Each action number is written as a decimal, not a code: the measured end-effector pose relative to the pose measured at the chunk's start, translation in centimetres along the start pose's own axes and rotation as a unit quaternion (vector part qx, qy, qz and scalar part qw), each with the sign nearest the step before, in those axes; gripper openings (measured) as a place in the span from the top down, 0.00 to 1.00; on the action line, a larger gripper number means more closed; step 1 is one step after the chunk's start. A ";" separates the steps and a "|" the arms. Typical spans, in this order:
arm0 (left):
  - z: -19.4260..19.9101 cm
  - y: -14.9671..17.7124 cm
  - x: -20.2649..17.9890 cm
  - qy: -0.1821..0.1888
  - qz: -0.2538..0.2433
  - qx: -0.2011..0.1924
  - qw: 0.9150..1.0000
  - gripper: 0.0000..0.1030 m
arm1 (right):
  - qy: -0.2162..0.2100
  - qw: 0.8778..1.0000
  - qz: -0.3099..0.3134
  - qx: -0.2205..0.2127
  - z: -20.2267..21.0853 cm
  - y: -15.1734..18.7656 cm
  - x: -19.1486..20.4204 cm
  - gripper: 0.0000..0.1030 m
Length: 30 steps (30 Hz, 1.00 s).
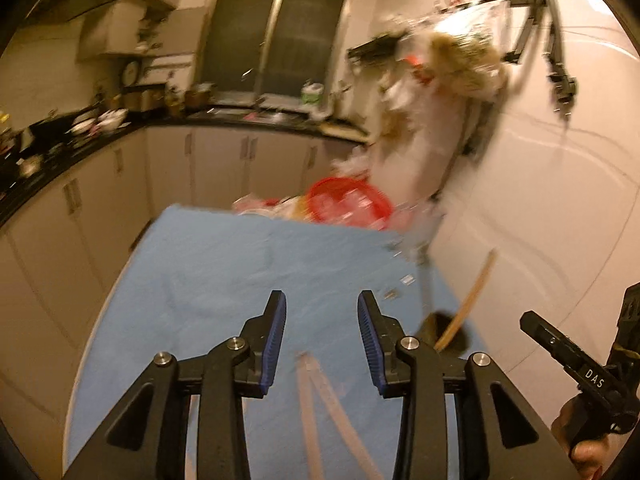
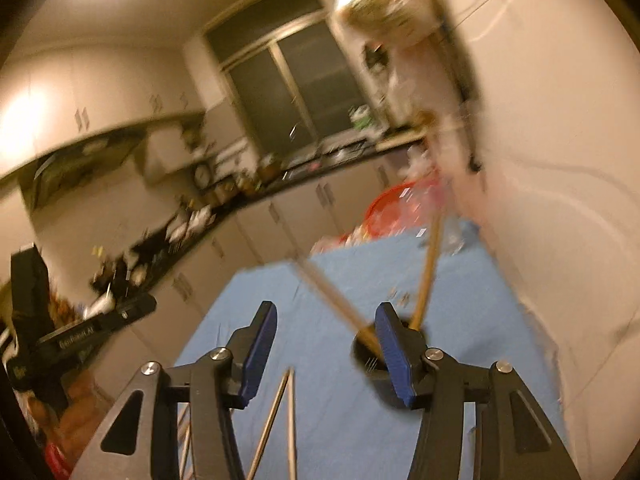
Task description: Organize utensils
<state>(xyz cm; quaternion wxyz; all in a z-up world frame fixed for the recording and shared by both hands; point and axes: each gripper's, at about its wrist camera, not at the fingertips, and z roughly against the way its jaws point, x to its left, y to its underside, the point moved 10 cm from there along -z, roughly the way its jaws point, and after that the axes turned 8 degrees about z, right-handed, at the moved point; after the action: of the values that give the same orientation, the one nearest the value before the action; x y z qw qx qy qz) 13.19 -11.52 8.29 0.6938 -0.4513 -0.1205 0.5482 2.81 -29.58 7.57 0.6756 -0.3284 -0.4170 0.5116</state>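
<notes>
Both grippers, left and right, jaws apart, empty, over the blue counter; chopsticks lean in the dark holder.

Table w/ blue cloth. Dark utensil cup stands near its wall-side edge. Loose chopsticks lie just beside cup.

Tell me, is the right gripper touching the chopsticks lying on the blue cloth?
Apart. In the right wrist view the right gripper stands open, its jaws clear of the chopsticks on the blue cloth.
</notes>
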 end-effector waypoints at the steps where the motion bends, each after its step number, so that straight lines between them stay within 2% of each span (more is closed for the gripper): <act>1: 0.1 0.7 1.8 -0.011 0.009 0.006 1.000 0.63 | -0.006 1.000 0.005 0.014 -0.8 1.1 0.8 0.47; 6: -0.9 4.1 8.7 -0.046 0.048 0.062 0.996 0.63 | -0.032 0.997 0.015 0.071 -3.7 5.1 3.5 0.48; 10: -3.0 7.1 12.8 -0.051 0.078 0.140 0.986 0.64 | -0.040 0.994 0.020 0.101 -5.2 7.1 4.5 0.48; 14: -6.0 9.0 13.7 -0.046 0.079 0.194 0.977 0.64 | -0.044 0.992 0.018 0.117 -6.1 7.9 5.3 0.48; 17: -8.1 10.4 13.5 -0.050 0.051 0.221 0.973 0.64 | -0.049 0.991 0.016 0.126 -6.3 8.3 5.6 0.48; 20: -10.1 11.4 13.4 -0.074 0.016 0.237 0.969 0.64 | -0.043 0.990 0.017 0.134 -6.2 8.6 5.5 0.48; 24: -11.8 11.9 14.9 -0.128 -0.016 0.244 0.961 0.65 | -0.038 0.989 0.013 0.143 -6.4 8.8 5.3 0.48; 28: -12.8 12.8 15.2 -0.149 -0.035 0.259 0.953 0.81 | -0.045 0.987 0.011 0.156 -7.1 9.0 5.9 0.48; 29: -12.8 12.7 15.3 -0.156 -0.040 0.250 0.955 0.86 | -0.048 0.985 0.011 0.164 -7.5 9.2 6.1 0.50; 30: -12.7 12.8 15.3 -0.159 -0.042 0.250 0.954 0.88 | -0.051 0.984 0.010 0.172 -7.9 9.4 6.4 0.56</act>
<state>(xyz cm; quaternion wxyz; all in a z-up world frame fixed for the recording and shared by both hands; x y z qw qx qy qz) 18.94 -4.60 -13.56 0.7791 -0.1649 -0.1069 0.5954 6.78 -21.12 -2.56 0.6945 -0.1849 -0.3534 0.5988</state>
